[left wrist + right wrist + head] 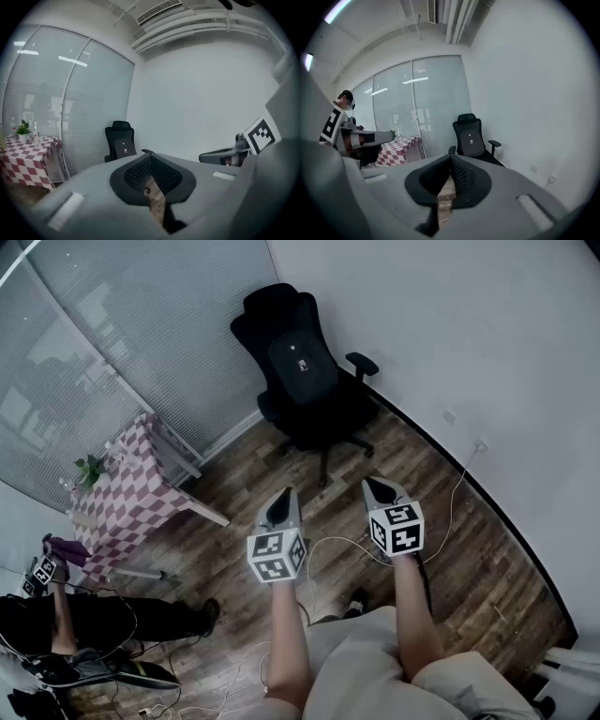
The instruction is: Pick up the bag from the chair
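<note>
Wood-plank flooring (469,568) runs diagonally across the head view, bounded by a blind-covered glass wall (122,324) at upper left and a white wall (469,334) at upper right; a black office chair (323,423) stands where the two meet, upper centre of the frame, facing the camera; a table under a red-and-white checked cloth (127,488) sits at mid left against the glass, well apart from the chair; a person in dark clothes (84,620) occupies the lower left corner. The bag (302,369), black with a small pale tag, rests upright on the chair's seat and leans against the backrest. The left gripper (286,493) and the right gripper (377,487) are held side by side at lower centre, both aimed toward the chair and well short of it; each has its jaws pressed together with nothing between them. A small potted plant (89,468) stands on the table's far-left end.
</note>
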A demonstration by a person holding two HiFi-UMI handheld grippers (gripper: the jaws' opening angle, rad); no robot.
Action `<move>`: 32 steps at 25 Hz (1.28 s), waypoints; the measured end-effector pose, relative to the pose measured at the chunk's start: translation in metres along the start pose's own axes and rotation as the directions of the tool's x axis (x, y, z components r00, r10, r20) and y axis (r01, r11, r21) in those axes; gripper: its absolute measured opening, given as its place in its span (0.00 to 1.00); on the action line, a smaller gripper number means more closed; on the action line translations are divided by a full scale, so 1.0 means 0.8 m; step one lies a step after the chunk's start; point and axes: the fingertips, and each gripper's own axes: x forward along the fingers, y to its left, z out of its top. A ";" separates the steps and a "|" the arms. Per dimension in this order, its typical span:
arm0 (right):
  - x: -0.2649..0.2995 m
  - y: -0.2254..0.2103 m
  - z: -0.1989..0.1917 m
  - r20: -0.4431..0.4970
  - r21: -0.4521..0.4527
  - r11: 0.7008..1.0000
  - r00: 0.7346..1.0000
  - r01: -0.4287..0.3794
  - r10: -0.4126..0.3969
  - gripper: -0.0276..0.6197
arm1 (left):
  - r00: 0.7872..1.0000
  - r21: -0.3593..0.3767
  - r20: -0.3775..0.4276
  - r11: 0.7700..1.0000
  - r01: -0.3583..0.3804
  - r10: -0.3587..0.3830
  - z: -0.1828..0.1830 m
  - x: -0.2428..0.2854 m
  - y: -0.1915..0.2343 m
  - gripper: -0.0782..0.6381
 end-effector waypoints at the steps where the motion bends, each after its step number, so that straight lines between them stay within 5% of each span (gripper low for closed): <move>1: -0.002 -0.001 -0.001 -0.004 -0.008 1.000 1.000 -0.002 0.002 0.05 | 1.000 0.002 0.001 1.000 0.000 0.000 0.001 0.002 0.000 0.12; 12: -0.021 -0.044 -0.017 -0.027 0.019 1.000 1.000 0.015 -0.015 0.05 | 0.999 0.029 -0.036 0.999 0.024 -0.023 -0.008 0.035 -0.029 0.12; 17: -0.019 -0.070 0.006 0.077 0.067 0.997 0.997 0.025 -0.030 0.04 | 0.999 0.038 -0.047 0.999 0.022 -0.020 -0.007 0.063 -0.033 0.12; 32: 0.122 -0.160 0.084 0.063 -0.004 1.000 0.998 0.012 -0.012 0.05 | 0.999 0.060 0.028 0.998 0.018 -0.020 0.068 0.235 0.032 0.13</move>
